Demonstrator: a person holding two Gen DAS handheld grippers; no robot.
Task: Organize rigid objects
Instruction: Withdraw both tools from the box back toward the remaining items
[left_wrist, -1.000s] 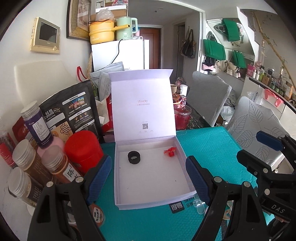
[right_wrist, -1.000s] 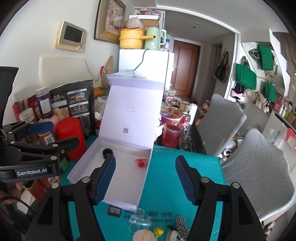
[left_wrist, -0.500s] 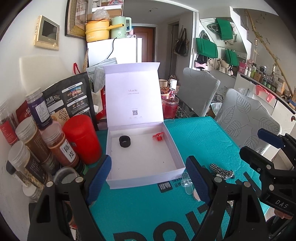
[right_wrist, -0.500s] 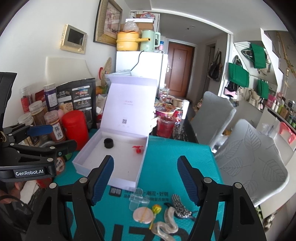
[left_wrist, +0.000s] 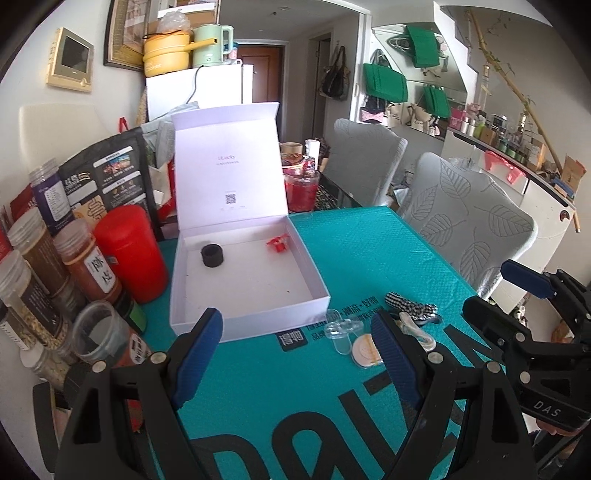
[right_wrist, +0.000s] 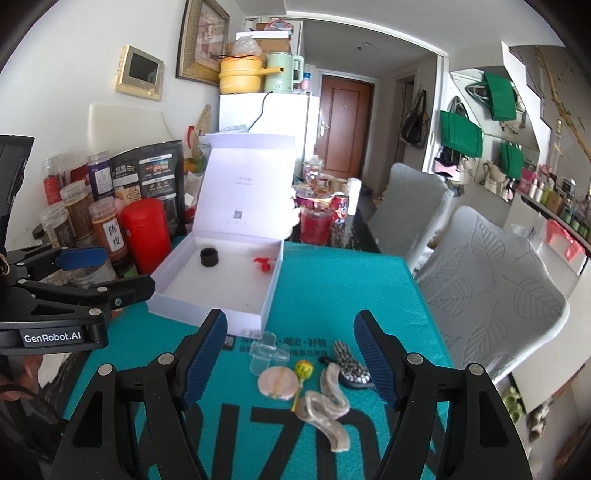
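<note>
A white box (right_wrist: 207, 291) stood open toward the far left part of the teal mat (right_wrist: 332, 288), its lid propped upright at the back edge. Inside it, a black ring (right_wrist: 209, 256) lay near the back left corner and a small red piece (right_wrist: 263, 263) near the back right corner. The rest of the small things were left in a cluster on the mat just outside the box's near right corner: a clear clip (right_wrist: 266, 352), a round disc (right_wrist: 277, 382), a yellow candy (right_wrist: 303, 367), a checked clip (right_wrist: 351, 363) and a wavy beige clip (right_wrist: 325, 402). The right gripper (right_wrist: 290, 354) was held above this cluster with its fingers spread wide and nothing between them; the left gripper (left_wrist: 295, 354) was held over the box's near edge, likewise spread and empty. Two pieces appeared to be stowed and five outstanding, so the step in hand was judged to be the choice and approach of the next piece. The next move was judged to call for the right gripper being lowered over one item, probably the clear clip or the disc nearest the box, and closed on it without its neighbours being disturbed, since they lay touching or nearly so.
</note>
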